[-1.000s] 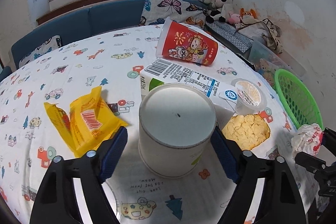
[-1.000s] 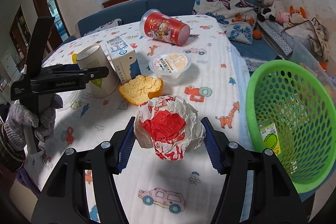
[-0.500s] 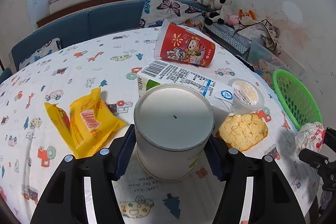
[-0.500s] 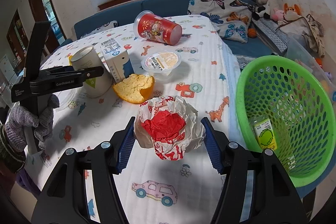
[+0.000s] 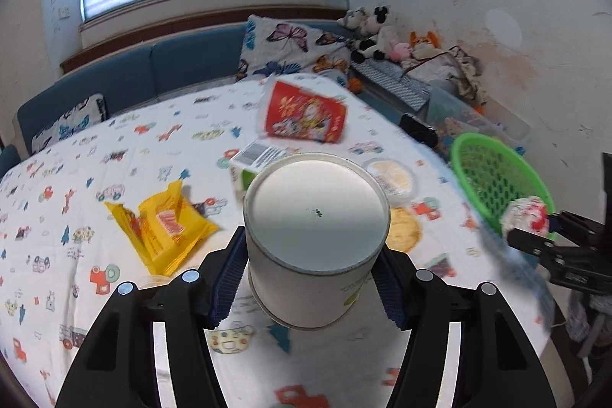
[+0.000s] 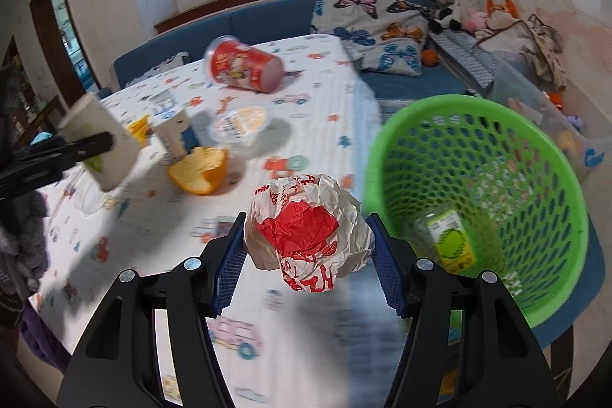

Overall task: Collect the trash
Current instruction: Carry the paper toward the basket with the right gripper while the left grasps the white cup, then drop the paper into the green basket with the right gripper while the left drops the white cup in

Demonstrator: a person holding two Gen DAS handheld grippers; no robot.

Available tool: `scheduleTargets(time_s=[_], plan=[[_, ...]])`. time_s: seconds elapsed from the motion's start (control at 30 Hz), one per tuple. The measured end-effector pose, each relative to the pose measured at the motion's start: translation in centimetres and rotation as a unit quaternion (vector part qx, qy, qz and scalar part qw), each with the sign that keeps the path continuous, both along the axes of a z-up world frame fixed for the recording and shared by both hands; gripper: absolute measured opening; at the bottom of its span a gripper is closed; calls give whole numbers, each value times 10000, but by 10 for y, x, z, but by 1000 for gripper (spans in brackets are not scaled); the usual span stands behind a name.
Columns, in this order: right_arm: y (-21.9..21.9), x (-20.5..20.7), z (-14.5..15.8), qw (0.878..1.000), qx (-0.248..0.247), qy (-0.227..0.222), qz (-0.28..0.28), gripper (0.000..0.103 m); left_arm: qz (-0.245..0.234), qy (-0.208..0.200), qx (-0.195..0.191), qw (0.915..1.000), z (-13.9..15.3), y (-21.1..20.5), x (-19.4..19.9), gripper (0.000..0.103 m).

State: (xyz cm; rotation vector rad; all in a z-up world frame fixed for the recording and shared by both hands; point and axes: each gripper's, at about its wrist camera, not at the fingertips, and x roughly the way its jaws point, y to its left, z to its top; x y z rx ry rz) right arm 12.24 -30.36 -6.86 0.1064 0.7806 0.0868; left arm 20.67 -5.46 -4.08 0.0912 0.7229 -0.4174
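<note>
Where windows glow, cartoon-print tablecloth (image 5: 114, 186) before blue sofa (image 5: 153, 71).

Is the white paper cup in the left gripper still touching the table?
Apart. In the right wrist view the white paper cup hangs tilted in the left gripper, its lower end clear of the tablecloth, with its shadow below.

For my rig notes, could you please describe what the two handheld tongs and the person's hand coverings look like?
Both the left tongs and right tongs have glossy black, open-framed plastic fingers with silver screw heads and ribbed blue pads. Seen from the right wrist view, the left tool is a long black bar. A grey knitted glove shows below it; no cables are visible.
</note>
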Motion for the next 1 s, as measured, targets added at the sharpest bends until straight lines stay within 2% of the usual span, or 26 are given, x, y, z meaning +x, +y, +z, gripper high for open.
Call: scheduleTargets(time_s=[0.2, 0.53, 0.8, 1.0], plan=[[-38, -2, -1, 9993, -84, 13, -359, 62, -339, -104, -141, 9993, 20, -30, -11, 60], [-101, 7, -20, 9954, -119, 288, -907, 62, -827, -87, -114, 9965, 28, -96, -15, 60], [-121, 13, -32, 9939, 66, 401, -1028, 64, -1112, -101, 9, 9937, 33, -137, -14, 60], [-128, 13, -32, 9933, 163, 389, -1073, 70, -1301, -94, 81, 9914, 35, -164, -12, 60]])
